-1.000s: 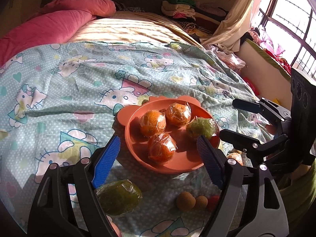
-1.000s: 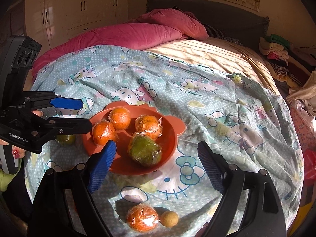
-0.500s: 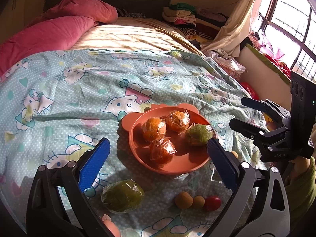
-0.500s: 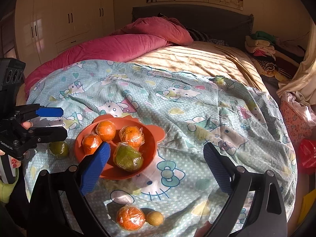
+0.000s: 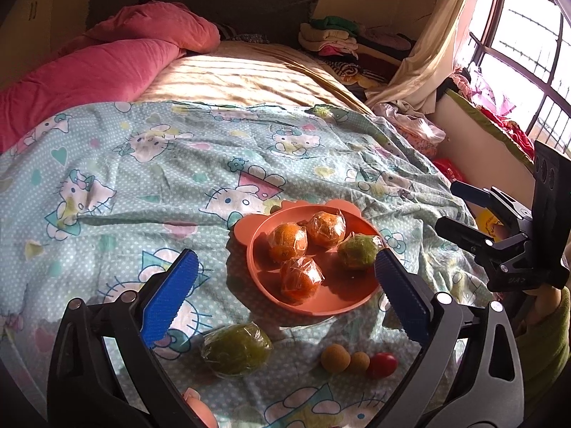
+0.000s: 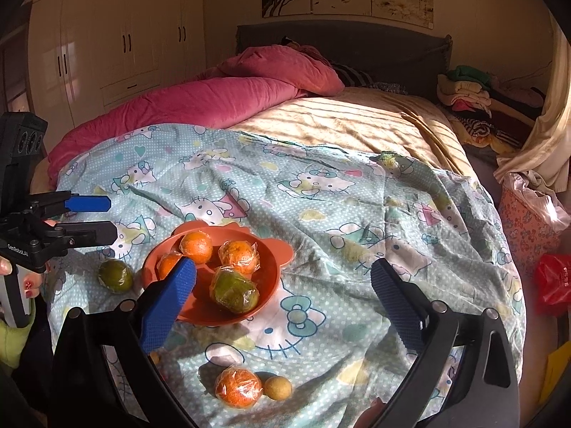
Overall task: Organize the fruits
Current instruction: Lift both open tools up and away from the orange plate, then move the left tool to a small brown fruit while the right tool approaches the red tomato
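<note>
Nearest, both claws, left claw (image 5: 285,301) and right claw (image 6: 283,299), hang spread and empty. Loose on the bed: a green fruit (image 5: 236,348), a wrapped orange (image 6: 238,387) and small round ones. Beyond, the plate (image 5: 321,307) already holds four, so roughly half remains.

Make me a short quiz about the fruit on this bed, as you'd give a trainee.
1. How many wrapped fruits lie in the orange plate?
2. True or false: the left hand-held gripper is clamped on a fruit.
3. Which lies on the sheet outside the plate: A) a wrapped green fruit, B) a banana, C) a knife?

Key: 1. Four, three orange and one green. 2. False; it is open and holds nothing. 3. A.
</note>
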### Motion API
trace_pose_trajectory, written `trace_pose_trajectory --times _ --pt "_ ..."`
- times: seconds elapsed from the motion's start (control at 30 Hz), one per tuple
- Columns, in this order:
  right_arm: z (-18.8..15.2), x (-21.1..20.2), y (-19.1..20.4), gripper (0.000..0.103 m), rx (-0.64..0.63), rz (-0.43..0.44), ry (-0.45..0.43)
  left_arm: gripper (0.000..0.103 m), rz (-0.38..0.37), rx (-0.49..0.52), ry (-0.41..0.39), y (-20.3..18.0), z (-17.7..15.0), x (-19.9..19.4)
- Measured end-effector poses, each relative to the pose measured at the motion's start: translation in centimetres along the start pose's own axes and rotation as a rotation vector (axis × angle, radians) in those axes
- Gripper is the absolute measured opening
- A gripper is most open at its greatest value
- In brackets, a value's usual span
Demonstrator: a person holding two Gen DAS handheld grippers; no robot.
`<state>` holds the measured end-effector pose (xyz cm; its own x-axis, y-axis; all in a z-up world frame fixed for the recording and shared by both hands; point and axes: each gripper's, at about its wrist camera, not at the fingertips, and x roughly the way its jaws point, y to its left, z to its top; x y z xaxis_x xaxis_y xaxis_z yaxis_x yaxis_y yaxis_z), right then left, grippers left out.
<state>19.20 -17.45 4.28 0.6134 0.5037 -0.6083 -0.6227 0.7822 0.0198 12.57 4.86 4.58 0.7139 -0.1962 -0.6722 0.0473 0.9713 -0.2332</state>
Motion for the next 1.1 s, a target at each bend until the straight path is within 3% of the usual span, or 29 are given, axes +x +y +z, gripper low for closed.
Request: trace_pose_trajectory --times 0.6,1.1 --pt "-0.6 -3.8 1.3 0.098 -0.015 0.018 -0.051 0.093 0.018 0.008 -0.038 -0.3 -0.4 -2.4" --pt "-2.5 -4.5 1.9 0.098 -0.024 0.016 -0.028 0.093 -0.001 0.058 0.020 -2.2 -2.9 -2.1"
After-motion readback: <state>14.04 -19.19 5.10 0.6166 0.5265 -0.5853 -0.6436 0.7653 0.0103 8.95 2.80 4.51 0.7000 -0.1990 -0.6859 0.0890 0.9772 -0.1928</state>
